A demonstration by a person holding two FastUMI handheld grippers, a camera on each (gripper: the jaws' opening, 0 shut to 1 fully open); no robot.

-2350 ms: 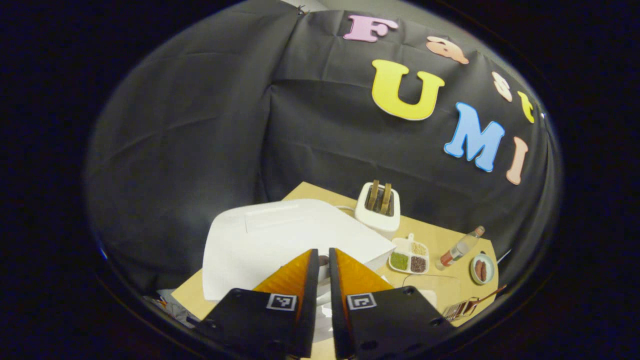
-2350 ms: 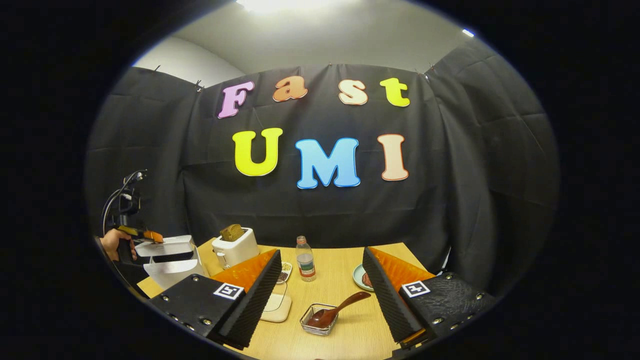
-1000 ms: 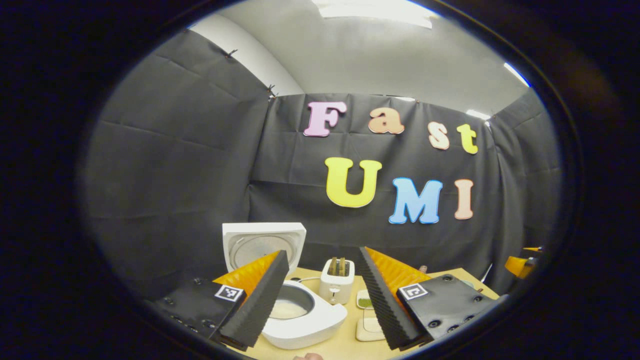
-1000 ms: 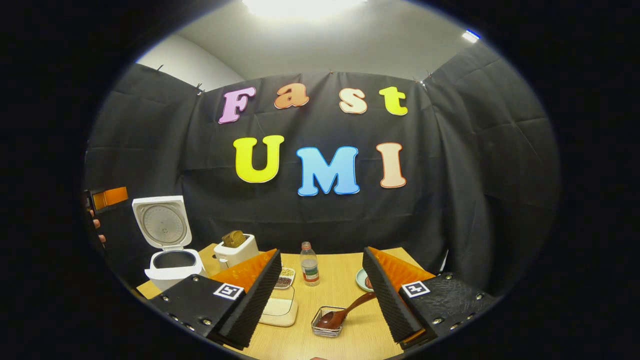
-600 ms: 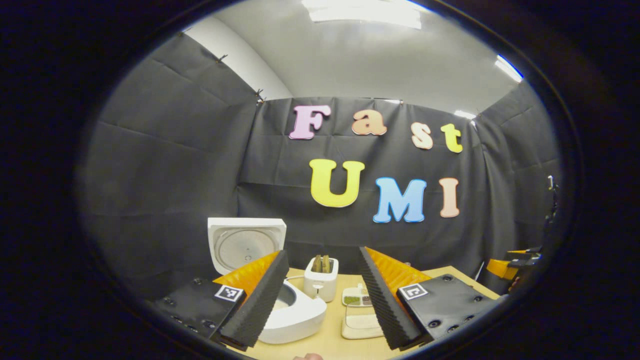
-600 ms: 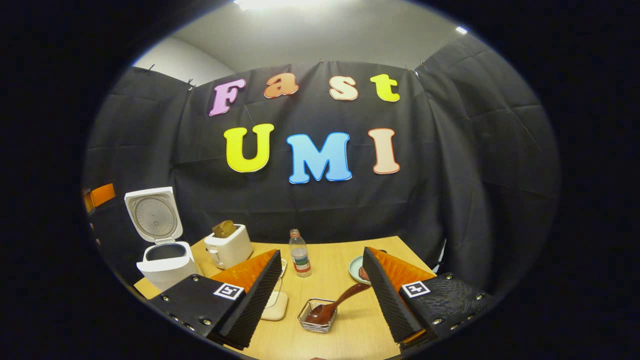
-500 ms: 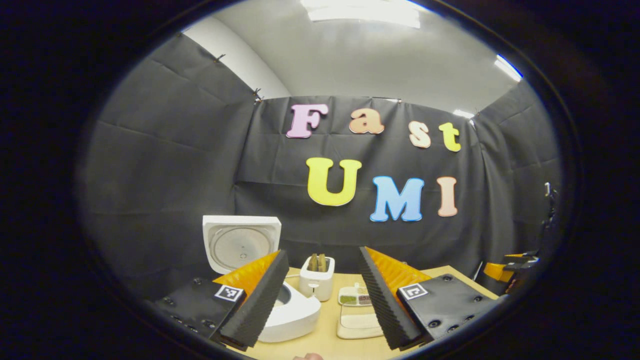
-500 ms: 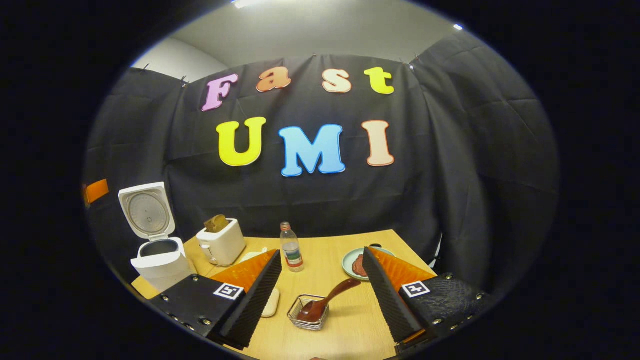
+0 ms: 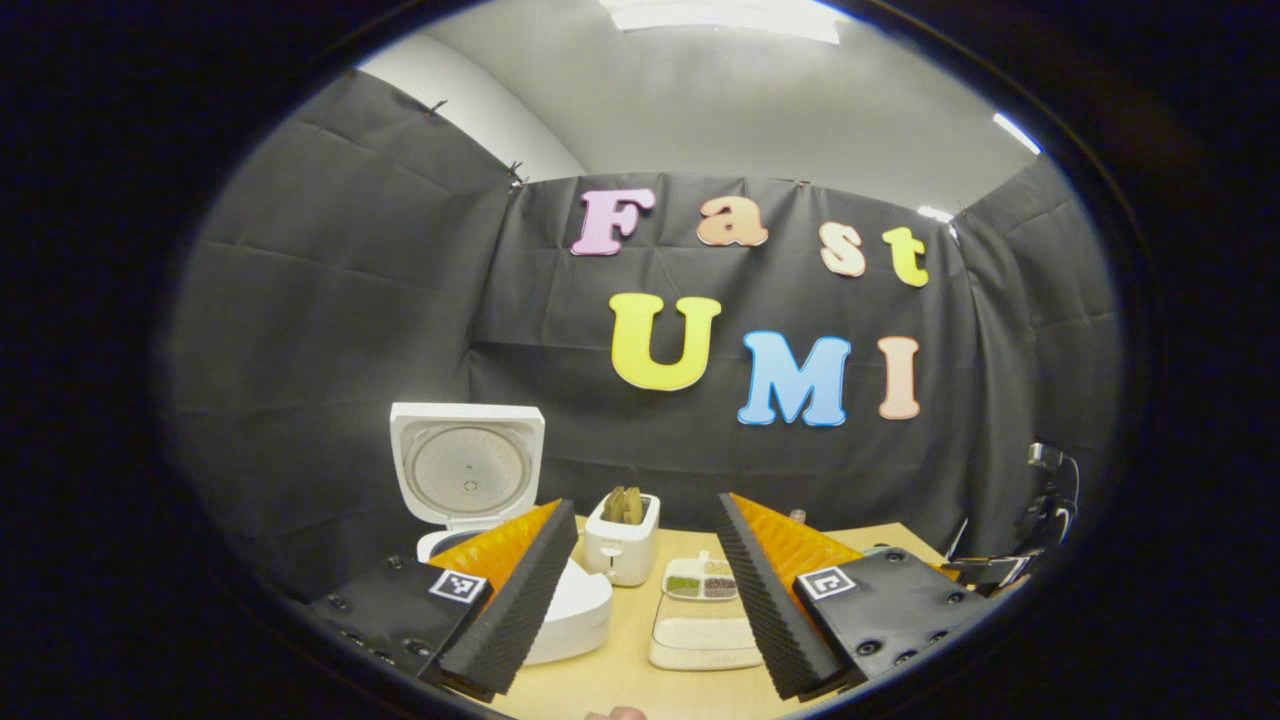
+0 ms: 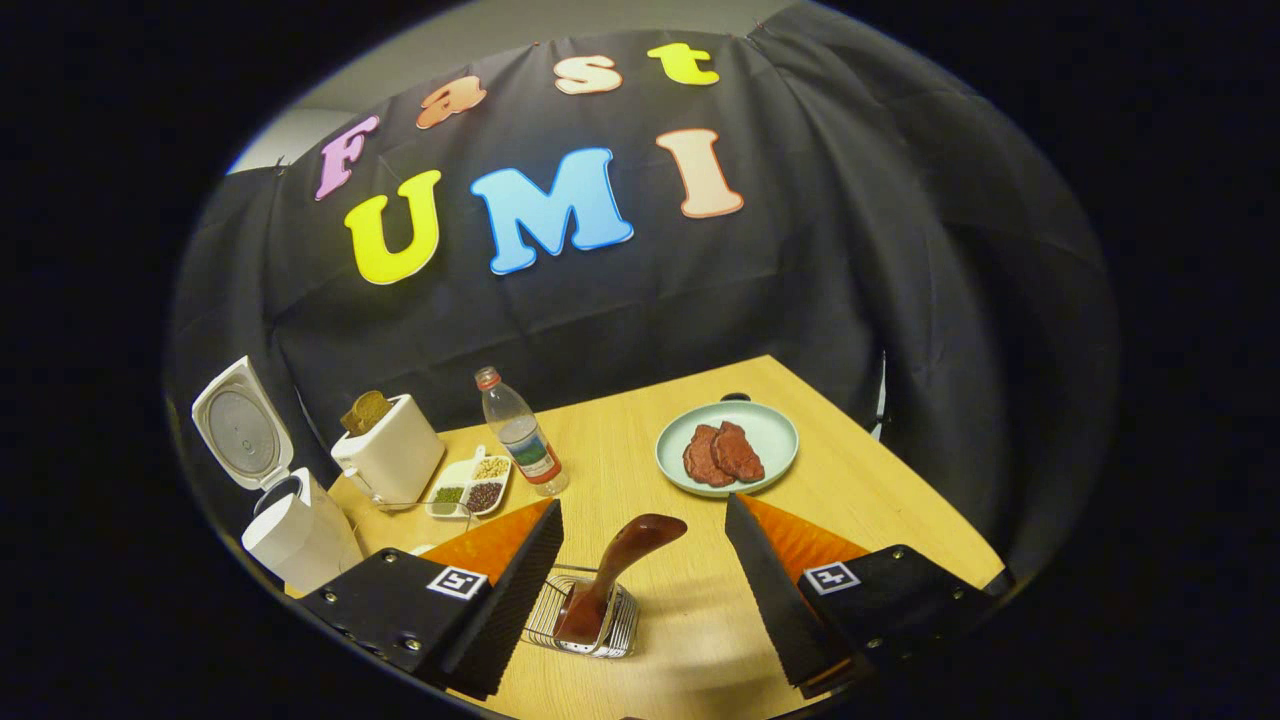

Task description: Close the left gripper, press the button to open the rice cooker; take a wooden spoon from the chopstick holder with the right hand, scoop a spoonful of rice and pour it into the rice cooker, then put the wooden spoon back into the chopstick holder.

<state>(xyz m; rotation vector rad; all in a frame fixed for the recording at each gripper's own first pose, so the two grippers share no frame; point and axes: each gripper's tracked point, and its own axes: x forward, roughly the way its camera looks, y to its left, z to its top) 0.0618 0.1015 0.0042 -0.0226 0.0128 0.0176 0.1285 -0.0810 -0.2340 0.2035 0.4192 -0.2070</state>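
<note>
The white rice cooker (image 9: 575, 610) stands with its lid (image 9: 467, 470) raised upright; in the right gripper view the cooker (image 10: 295, 535) is at the far left. My left gripper (image 9: 646, 502) hangs open and apart from it, nothing between its fingers. A brown wooden spoon (image 10: 620, 560) stands bowl-down in a wire chopstick holder (image 10: 590, 625) on the table. My right gripper (image 10: 642, 503) is open just above it, the spoon handle rising between the two fingers without touching them. A shallow clear box of rice (image 9: 705, 640) lies right of the cooker.
On the wooden table (image 10: 880, 500) stand a white toaster (image 10: 390, 455) with bread, a divided dish (image 10: 468, 485) of beans, a plastic bottle (image 10: 520, 430) and a green plate (image 10: 775, 440) with meat. Black cloth walls close the back and sides.
The cooker lid has sprung open; my left gripper opened and drew back from it. My right gripper tilted down and closed in over the spoon and holder.
</note>
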